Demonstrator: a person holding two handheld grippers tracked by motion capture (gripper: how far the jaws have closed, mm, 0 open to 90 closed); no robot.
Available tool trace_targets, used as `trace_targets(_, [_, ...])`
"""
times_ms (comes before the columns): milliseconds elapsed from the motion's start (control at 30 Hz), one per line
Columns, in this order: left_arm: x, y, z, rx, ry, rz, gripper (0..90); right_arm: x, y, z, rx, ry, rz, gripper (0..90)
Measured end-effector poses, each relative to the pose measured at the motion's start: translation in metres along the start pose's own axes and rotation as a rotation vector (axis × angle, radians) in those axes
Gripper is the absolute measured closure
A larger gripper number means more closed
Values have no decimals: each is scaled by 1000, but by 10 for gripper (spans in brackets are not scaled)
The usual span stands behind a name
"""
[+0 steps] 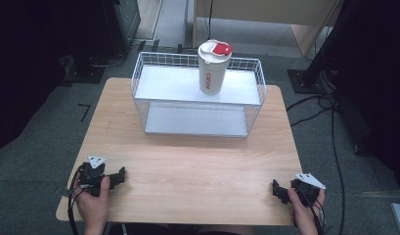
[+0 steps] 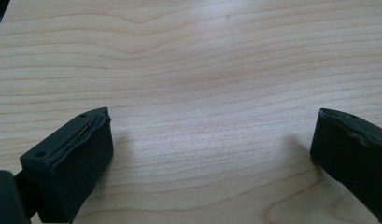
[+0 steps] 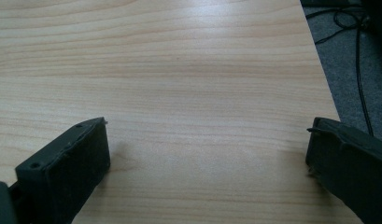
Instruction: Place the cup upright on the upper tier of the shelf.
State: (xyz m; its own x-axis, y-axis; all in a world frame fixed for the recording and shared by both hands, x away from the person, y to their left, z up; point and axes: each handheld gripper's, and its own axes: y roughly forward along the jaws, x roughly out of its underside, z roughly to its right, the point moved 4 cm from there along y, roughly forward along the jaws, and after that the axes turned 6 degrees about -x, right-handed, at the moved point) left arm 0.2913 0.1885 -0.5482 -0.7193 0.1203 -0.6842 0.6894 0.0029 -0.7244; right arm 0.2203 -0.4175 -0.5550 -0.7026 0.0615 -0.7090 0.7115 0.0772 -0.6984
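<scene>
Both grippers rest at the near table edge, jaws spread wide, nothing held: left gripper, right gripper. The cup stands upright on the upper shelf of the wire rack, far ahead of both, long axis vertical. From the left gripper it lies forward and right; from the right, forward and left. The right looks slightly nearer, not by much.

A cup is standing on the upper shelf of a wire rack at the frame's upper centre, on the worktop; hand-held grippers are resting lower left and lower right.
</scene>
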Motion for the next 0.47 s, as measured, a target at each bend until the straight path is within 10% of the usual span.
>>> trace_targets(467, [-1,1,2,-16,-15,-1,0,0,0,0,-10,-11,1,0])
